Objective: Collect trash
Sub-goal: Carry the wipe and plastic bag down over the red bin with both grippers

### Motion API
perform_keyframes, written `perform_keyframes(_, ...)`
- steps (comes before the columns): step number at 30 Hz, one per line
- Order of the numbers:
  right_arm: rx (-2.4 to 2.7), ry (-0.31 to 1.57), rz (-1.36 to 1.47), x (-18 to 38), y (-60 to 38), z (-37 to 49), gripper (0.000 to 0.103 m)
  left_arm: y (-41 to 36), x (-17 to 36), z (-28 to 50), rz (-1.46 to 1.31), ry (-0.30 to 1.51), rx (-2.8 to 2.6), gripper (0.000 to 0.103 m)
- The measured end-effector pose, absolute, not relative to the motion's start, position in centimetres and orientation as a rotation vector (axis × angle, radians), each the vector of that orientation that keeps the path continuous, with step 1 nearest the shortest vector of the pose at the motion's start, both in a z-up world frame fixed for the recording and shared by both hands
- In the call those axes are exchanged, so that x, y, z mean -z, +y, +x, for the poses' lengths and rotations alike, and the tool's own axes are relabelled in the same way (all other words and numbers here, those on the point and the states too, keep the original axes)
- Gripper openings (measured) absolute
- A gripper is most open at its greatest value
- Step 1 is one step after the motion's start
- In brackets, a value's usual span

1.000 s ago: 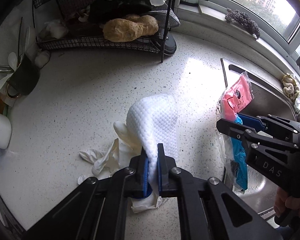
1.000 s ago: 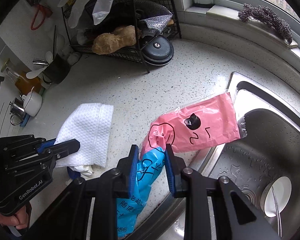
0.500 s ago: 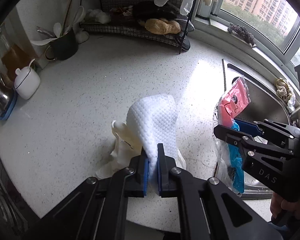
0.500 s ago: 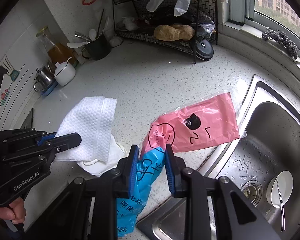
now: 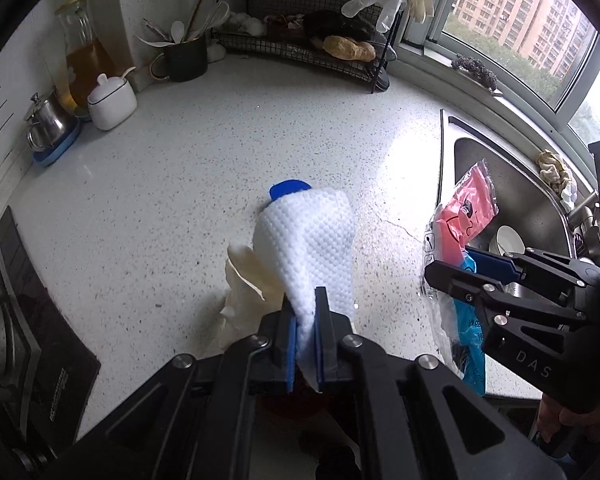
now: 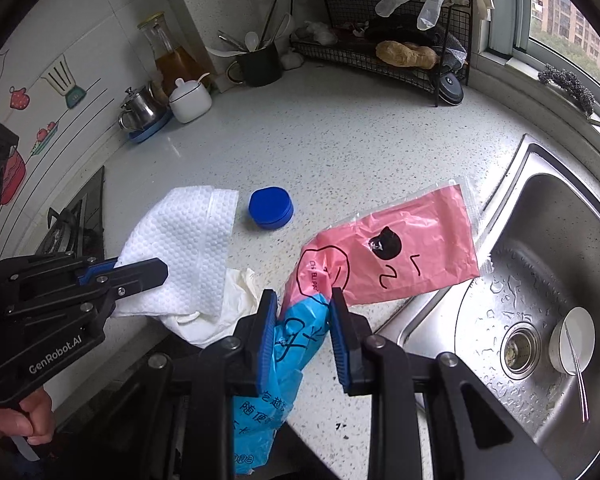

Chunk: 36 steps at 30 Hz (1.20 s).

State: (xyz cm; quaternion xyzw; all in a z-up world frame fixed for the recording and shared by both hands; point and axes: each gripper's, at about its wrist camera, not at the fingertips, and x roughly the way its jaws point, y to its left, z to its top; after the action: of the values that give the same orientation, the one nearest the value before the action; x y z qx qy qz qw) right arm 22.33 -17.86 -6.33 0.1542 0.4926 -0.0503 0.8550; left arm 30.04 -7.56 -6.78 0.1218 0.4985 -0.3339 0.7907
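My left gripper (image 5: 306, 308) is clamped on the white cloth (image 5: 312, 248), lifted above the countertop (image 5: 180, 200). My right gripper (image 6: 304, 304) pinches the pink-and-blue plastic bag (image 6: 400, 248), which spreads toward 2 o'clock over the sink (image 6: 540, 240) edge. A blue cap (image 6: 271, 207) lies on the counter at 11 o'clock from it.

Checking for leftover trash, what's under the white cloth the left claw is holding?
Under the white cloth hangs a cream glove; the blue cap sits beyond on the counter. Anything deeper is covered.
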Motion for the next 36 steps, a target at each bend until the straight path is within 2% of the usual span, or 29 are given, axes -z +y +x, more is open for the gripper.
perform_keyframes(15,0.088,1.092,0.329,8.6,-11.8,16.2,0.024,-0.5,10.1,22.6,0.241,1.116,0.729,0.006)
perform_keyframes(23,0.032,1.177,0.330,12.0,-8.4,14.8,0.024,2.7,14.6,20.2,0.242,1.200,0.669,0.006)
perform_keyframes(36,-0.056,1.286,0.274,20.5,-5.5,14.9,0.024,5.3,24.1,18.3,0.258,1.287,0.591,0.006)
